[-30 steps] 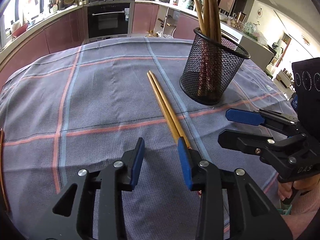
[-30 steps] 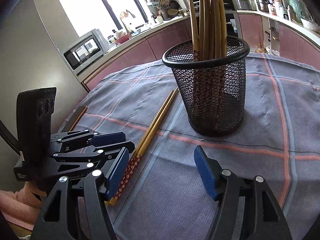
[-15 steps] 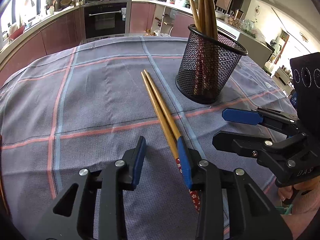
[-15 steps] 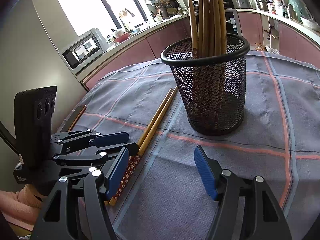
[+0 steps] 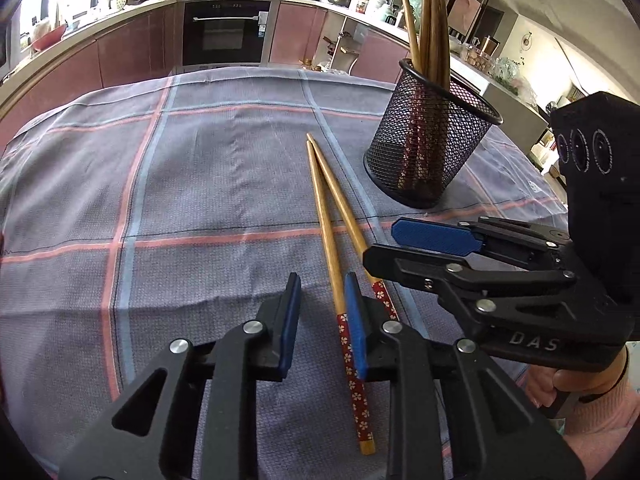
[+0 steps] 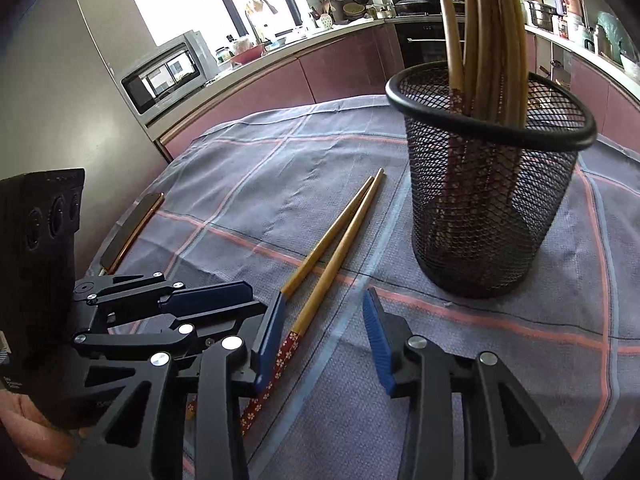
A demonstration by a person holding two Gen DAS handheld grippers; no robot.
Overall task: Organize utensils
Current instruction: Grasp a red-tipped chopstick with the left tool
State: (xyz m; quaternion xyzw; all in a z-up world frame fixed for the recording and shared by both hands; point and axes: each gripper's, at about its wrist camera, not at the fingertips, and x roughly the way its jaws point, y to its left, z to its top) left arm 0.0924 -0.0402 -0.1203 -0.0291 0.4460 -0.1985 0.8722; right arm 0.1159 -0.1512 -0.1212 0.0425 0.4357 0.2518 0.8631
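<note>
Two wooden chopsticks with red flowered handles lie on the checked cloth, splayed apart at the handle ends. One chopstick (image 5: 335, 280) runs between the jaws of my left gripper (image 5: 320, 320), close to the right pad. These jaws are closing and the pads do not press on it. The other chopstick (image 6: 320, 300) lies between the closing jaws of my right gripper (image 6: 324, 340), near its left pad and unpressed. Each gripper shows in the other's view: the right gripper (image 5: 380, 245) and the left gripper (image 6: 244, 300). A black mesh holder (image 5: 432, 152) (image 6: 480, 208) holds several upright chopsticks.
A dark flat object with a gold edge (image 6: 132, 232) lies at the table's left edge. Kitchen counters, an oven (image 5: 226, 32) and a microwave (image 6: 168, 74) stand beyond the table. A hand in a pink sleeve (image 5: 592, 412) holds the right gripper.
Both pairs of jaws have narrowed. The chopsticks' handle ends have spread apart, and one chopstick now lies inside each gripper's jaws. The right gripper has moved nearer the mesh holder.
</note>
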